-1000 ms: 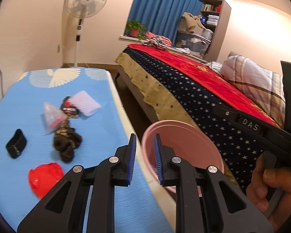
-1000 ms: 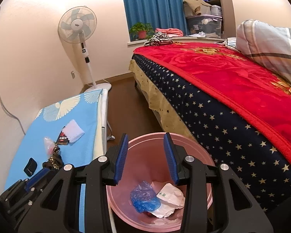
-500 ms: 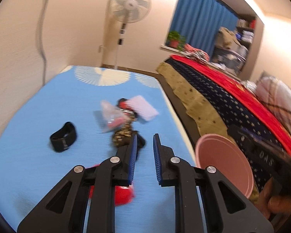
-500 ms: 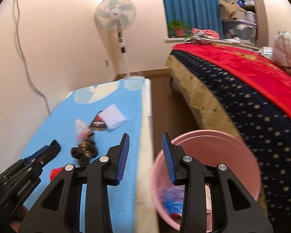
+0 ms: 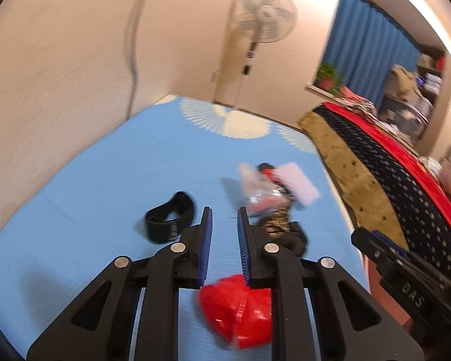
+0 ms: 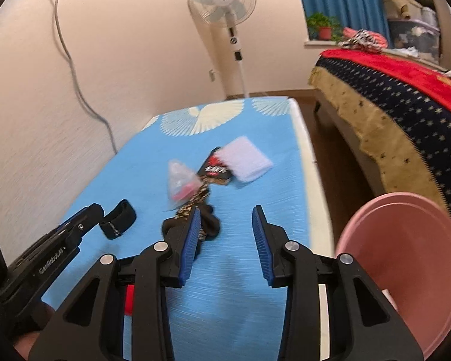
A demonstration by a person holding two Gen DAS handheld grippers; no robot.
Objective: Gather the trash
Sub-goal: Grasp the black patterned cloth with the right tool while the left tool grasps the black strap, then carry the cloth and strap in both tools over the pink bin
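Trash lies scattered on the blue mat, mostly through the middle of both wrist views. A red crumpled wrapper sits lowest in the left wrist view, at bottom centre, partly behind the left gripper, whose blue pads stand a narrow gap apart with nothing between them. Above and to the right of those tips lie a clear plastic bag, a black and red packet and a pale folded cloth, bunched together and blurred. A dark patterned sock lies just right of the right-hand fingertip. A black band rests alone at centre left, with bare mat all around it up to the wall at the left of the frame.

In the right wrist view the right gripper is spread wide and empty, over bare mat at lower centre; its left finger overlaps the sock. The mat's white right edge runs from upper centre down to lower right. Beyond it, brown floor separates the mat from the bed at upper right. The pink bin stands at lower right, just past the mat's edge. A standing fan stands beyond the mat's far end, at top centre.
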